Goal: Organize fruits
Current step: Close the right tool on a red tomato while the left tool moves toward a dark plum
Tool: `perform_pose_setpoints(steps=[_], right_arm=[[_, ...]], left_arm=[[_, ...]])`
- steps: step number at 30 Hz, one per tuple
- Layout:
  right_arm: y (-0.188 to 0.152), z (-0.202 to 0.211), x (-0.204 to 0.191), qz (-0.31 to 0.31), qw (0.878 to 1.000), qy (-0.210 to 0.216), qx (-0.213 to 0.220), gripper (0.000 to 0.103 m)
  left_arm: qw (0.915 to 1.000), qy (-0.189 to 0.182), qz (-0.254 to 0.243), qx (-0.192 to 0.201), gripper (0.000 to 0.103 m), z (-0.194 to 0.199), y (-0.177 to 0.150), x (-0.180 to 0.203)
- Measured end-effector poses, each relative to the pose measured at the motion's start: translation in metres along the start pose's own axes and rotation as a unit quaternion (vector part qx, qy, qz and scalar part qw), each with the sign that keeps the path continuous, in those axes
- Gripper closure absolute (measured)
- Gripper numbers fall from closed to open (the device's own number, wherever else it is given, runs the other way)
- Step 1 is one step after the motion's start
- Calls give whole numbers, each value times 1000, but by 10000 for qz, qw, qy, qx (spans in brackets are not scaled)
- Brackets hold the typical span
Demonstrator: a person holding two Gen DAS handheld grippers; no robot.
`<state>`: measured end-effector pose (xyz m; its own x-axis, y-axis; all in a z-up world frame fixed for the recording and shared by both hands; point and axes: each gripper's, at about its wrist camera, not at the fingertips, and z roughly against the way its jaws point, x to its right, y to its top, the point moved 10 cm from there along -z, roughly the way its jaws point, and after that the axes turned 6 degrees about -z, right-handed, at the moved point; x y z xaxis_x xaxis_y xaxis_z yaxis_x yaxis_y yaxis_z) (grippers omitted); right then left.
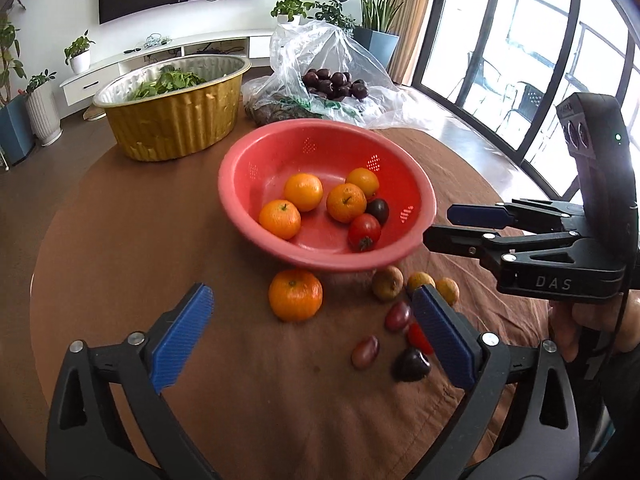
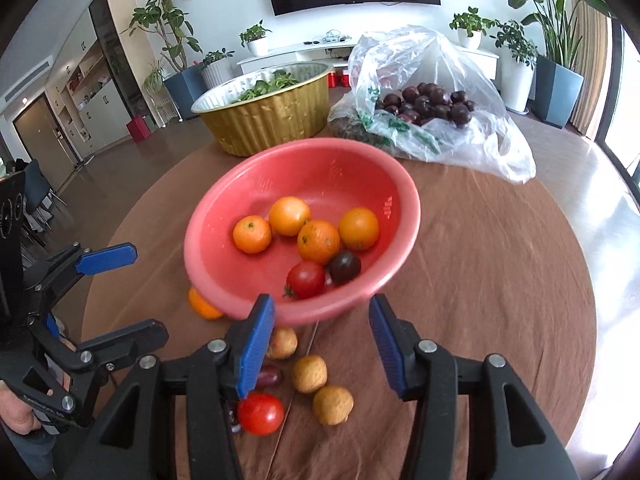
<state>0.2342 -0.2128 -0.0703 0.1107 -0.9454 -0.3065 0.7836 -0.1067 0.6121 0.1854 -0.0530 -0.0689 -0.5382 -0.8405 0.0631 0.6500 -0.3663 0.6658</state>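
Observation:
A red colander bowl (image 1: 256, 168) (image 2: 224, 208) on the brown table holds several oranges (image 1: 303, 192) (image 2: 289, 216), a red tomato (image 1: 364, 232) (image 2: 306, 279) and a dark tomato (image 1: 378, 210) (image 2: 345, 267). In front of it lie a loose orange (image 1: 295, 295) (image 2: 202, 306), small yellow-brown fruits (image 1: 387, 283) (image 2: 309, 374), a red tomato (image 2: 260, 414) and small purple fruits (image 1: 365, 353). My left gripper (image 1: 312, 312) is open just in front of the loose orange. My right gripper (image 2: 322, 324) (image 1: 438, 226) is open at the bowl's near rim.
A gold foil tub (image 1: 176, 120) (image 2: 264, 124) with leafy greens stands behind the bowl. A clear plastic bag (image 1: 316, 60) (image 2: 432, 76) with dark round fruits lies at the back right. The table edge curves around on all sides.

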Motion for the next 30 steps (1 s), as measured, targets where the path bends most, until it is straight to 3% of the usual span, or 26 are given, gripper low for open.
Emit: perform_pose_setpoints(steps=[7, 10, 17, 30], right_arm=[[-62, 0, -5, -654, 9960, 494, -353, 50], [-61, 0, -10, -584, 9967, 454, -322, 50], [-63, 8, -21, -706, 9948, 644, -341, 54], [-69, -14, -25, -893, 9912, 736, -647, 61]], left_arm=[[9997, -161, -100, -137, 2, 9, -56, 29], [9991, -184, -243, -279, 2, 6, -72, 40], [9985, -210, -430, -256, 2, 8, -73, 52], [9980, -242, -434, -392, 2, -1, -79, 49]])
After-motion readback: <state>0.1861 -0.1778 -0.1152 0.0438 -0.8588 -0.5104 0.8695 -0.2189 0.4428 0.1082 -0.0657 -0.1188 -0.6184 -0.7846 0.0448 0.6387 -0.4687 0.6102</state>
